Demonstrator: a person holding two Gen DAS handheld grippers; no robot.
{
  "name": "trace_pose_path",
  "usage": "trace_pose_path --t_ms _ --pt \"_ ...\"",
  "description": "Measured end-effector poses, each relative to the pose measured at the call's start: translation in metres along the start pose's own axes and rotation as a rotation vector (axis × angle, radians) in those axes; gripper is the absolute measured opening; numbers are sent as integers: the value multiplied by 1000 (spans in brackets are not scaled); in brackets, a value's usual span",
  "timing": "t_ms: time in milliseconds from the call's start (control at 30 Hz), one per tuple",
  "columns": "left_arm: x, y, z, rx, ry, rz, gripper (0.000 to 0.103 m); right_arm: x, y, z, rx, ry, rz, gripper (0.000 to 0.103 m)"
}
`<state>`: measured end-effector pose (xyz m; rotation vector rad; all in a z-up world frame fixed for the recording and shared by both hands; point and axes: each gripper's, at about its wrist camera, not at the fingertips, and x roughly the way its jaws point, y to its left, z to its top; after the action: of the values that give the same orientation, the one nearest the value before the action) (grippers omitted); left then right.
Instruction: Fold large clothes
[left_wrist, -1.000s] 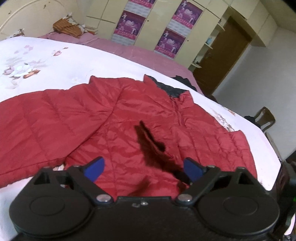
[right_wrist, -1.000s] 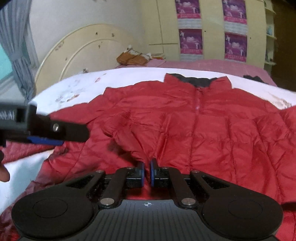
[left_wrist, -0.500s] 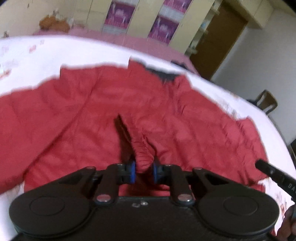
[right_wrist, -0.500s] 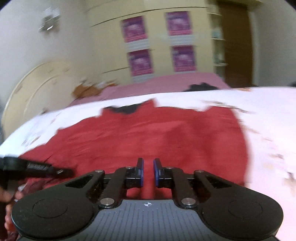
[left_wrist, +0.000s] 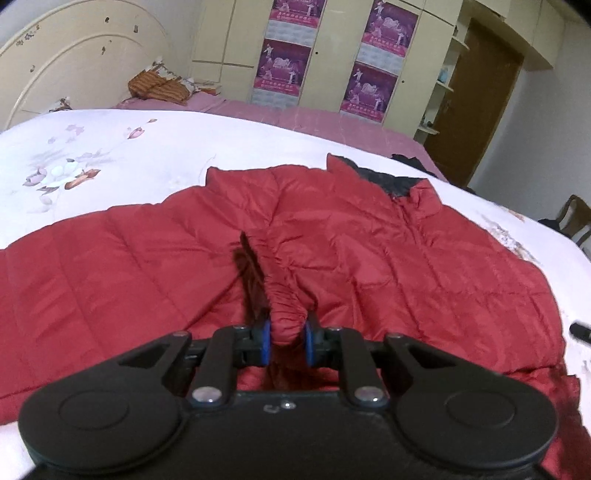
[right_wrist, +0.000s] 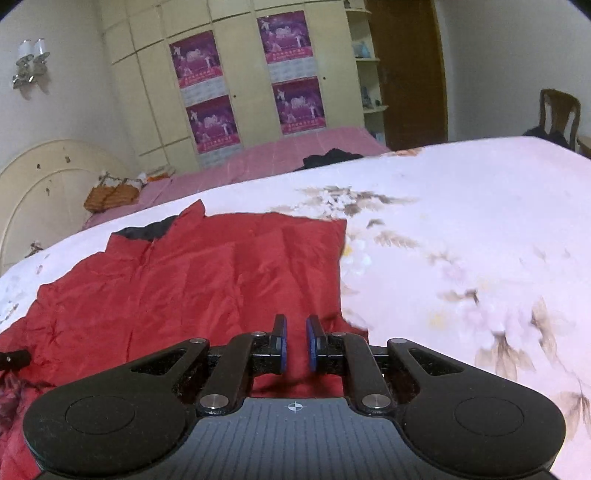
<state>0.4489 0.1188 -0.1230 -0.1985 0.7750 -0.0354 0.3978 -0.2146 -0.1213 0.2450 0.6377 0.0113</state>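
A large red quilted jacket (left_wrist: 369, 258) lies spread, front up, on the bed, its dark-lined collar (left_wrist: 388, 181) at the far side. My left gripper (left_wrist: 288, 339) is shut on a bunched, gathered fold of the jacket (left_wrist: 286, 310) near its lower edge, and the pads press it from both sides. In the right wrist view the jacket (right_wrist: 203, 288) fills the left half. My right gripper (right_wrist: 296, 332) hovers over the jacket's right edge, jaws nearly together with only a thin gap and nothing between them.
The jacket rests on a white flowered quilt (right_wrist: 461, 240), with a pink sheet (left_wrist: 295, 118) beyond it. A cream headboard (left_wrist: 74, 62) stands at the left. Behind are wardrobes with posters (right_wrist: 207, 92), a brown door (left_wrist: 476, 110) and a chair (right_wrist: 557, 110). Dark clothing (right_wrist: 328, 157) lies on the pink sheet.
My left gripper went from wide open to shut on the bunched fold of the jacket. My right gripper swung right from the jacket's middle to its right edge.
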Motion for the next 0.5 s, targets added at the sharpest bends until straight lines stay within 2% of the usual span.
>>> trace_pose_path --t_ms 67,133,200,233,267,333,367,433,500 --pt "1 1 -4 5 3 10 17 15 4 3 -54 8 -9 12" --pt "0 4 -10 2 12 12 17 53 2 -1 -105 154 -101 12" --pt "0 1 -13 18 31 6 18 61 -4 2 -86 178 -90 10" --pt "-4 1 -12 27 31 11 21 56 -4 6 -87 174 -87 10" --pt "-12 3 -10 22 9 37 29 46 -5 11 -77 138 -83 10" --pt "-38 4 -5 33 -97 108 28 28 -9 21 -58 69 -57 10" --pt "-44 2 -2 45 -128 119 29 23 -9 27 -61 40 -50 10" --pt "-39 -8 8 79 -135 84 30 27 -7 38 -73 27 -39 10" --pt "-19 -22 15 124 -106 57 32 43 -4 49 -73 33 -28 10"
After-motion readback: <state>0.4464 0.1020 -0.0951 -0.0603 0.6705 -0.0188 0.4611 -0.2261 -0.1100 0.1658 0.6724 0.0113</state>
